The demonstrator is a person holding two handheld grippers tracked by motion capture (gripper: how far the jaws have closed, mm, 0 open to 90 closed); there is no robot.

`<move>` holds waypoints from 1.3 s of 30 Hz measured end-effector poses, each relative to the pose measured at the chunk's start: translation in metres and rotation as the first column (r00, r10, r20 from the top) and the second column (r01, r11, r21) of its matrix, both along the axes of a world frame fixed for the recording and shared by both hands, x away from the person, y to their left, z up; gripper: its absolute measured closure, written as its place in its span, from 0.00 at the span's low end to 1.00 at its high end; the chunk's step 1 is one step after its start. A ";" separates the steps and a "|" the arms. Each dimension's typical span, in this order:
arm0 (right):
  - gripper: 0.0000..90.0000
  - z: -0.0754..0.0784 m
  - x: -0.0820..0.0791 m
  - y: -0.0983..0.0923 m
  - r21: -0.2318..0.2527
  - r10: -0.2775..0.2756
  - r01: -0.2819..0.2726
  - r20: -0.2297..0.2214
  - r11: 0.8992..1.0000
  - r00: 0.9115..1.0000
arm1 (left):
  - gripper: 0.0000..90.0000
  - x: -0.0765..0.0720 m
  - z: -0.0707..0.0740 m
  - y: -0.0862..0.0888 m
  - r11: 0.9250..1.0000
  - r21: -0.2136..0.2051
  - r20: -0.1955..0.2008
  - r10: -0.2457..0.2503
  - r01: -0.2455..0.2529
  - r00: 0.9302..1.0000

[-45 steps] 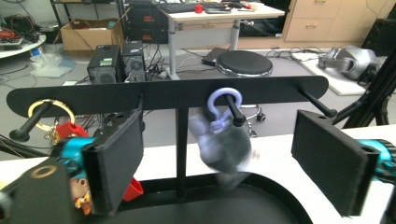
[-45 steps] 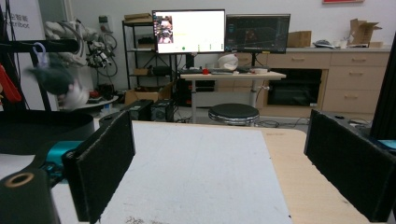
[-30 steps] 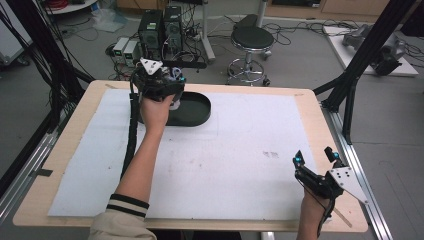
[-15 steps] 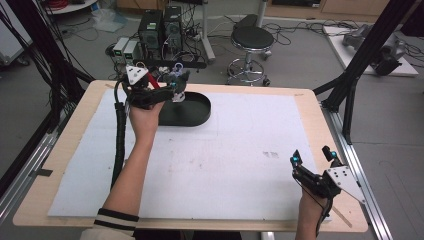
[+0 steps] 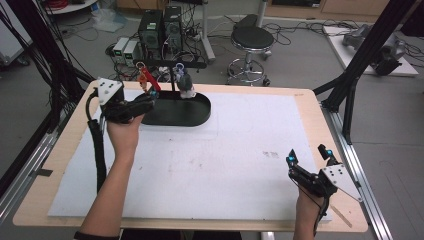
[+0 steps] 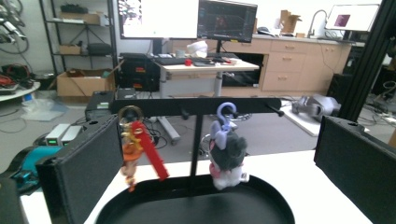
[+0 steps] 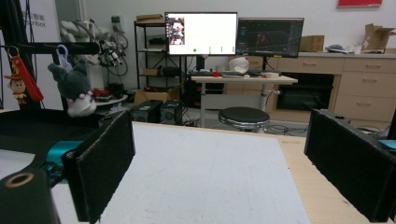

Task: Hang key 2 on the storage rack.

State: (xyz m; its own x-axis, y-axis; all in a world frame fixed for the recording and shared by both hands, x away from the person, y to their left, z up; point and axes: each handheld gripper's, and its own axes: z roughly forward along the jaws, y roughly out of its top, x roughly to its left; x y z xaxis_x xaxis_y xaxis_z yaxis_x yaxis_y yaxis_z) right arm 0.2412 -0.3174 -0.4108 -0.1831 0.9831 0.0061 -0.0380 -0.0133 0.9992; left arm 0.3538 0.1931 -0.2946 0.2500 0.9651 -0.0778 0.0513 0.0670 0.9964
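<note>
Behind red keychain (image 6: pixel 140 151), orange figure (image 6: pixel 129 161).

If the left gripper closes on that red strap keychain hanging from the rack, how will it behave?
The red strap keychain will probably be floppy: it dangles at a slant from a ring on the black rack. It looks thin and light, so a nudge from the open left gripper would likely swing it. The small figure beside the strap may twist with it.

A: The stand (image 6: pixel 196 106) looks like matt black metal, its tray (image 6: pixel 196 205) smooth with a slight sheen.

B: The toy (image 6: pixel 226 154) at two o'clock of the glossy red tag (image 6: pixel 148 150) is fuzzy grey cloth. The desk (image 5: pixel 310 100) edge is pale wood under a matt white sheet (image 5: pixel 240 170).
</note>
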 end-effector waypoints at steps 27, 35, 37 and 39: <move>0.09 0.000 0.003 0.015 -0.047 0.026 -0.027 -0.008 0.999 1.000 | 0.02 -0.079 -0.055 0.069 0.998 0.002 -0.018 0.055 -0.055 0.998; 0.09 -0.002 0.003 0.015 -0.027 0.029 -0.029 -0.013 0.999 1.000 | 0.02 -0.094 -0.070 0.081 0.999 0.019 -0.027 0.046 -0.045 0.999; 0.09 -0.003 0.003 0.015 -0.024 0.029 -0.029 -0.017 0.999 0.999 | 0.02 -0.099 -0.074 0.083 0.999 0.030 -0.025 0.043 -0.042 0.999; 0.09 -0.003 0.003 0.015 -0.023 0.028 -0.029 -0.018 0.999 0.999 | 0.02 -0.104 -0.078 0.086 0.999 0.035 -0.013 0.039 -0.039 0.999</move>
State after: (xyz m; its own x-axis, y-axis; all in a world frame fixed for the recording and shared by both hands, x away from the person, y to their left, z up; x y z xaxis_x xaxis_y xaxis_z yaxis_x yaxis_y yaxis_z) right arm 0.2444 -0.3021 -0.4140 -0.2110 0.9774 -0.0127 -0.0200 0.0087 0.9998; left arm 0.2494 0.2788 -0.3729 0.2113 0.9763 -0.0469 0.0629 0.0343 0.9974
